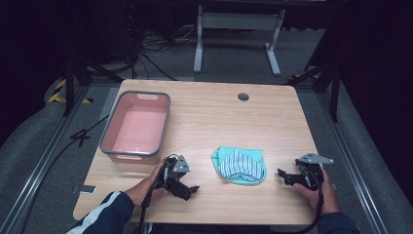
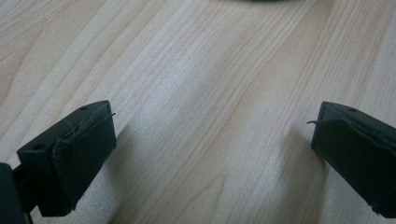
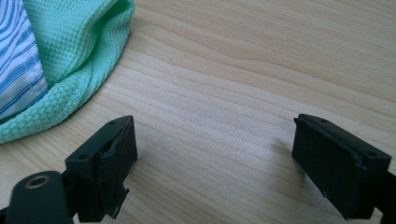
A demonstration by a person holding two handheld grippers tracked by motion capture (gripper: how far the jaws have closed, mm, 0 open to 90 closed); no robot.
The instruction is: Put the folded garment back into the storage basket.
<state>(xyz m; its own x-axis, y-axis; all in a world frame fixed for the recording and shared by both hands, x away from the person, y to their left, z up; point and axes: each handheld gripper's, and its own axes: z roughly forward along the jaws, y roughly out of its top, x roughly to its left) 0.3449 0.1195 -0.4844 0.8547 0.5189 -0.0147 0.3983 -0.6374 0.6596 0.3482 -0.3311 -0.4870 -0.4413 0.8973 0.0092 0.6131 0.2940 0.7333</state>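
Note:
A bundle of cloth (image 1: 239, 165), mint green with a blue-and-white striped piece on top, lies on the wooden table (image 1: 214, 117) near its front. My left gripper (image 1: 191, 190) rests low on the table to the left of the cloth, jaws wide apart over bare wood (image 2: 210, 135). My right gripper (image 1: 283, 176) sits to the right of the cloth, also open with nothing between its jaws. In the right gripper view (image 3: 210, 154), the green cloth (image 3: 70, 70) lies beyond the left jaw, not touching it.
A pink bin with a grey rim (image 1: 165, 117) stands empty at the table's left side. A round cable hole (image 1: 243, 96) is near the far edge. A white frame (image 1: 238, 29) and cables lie on the floor beyond.

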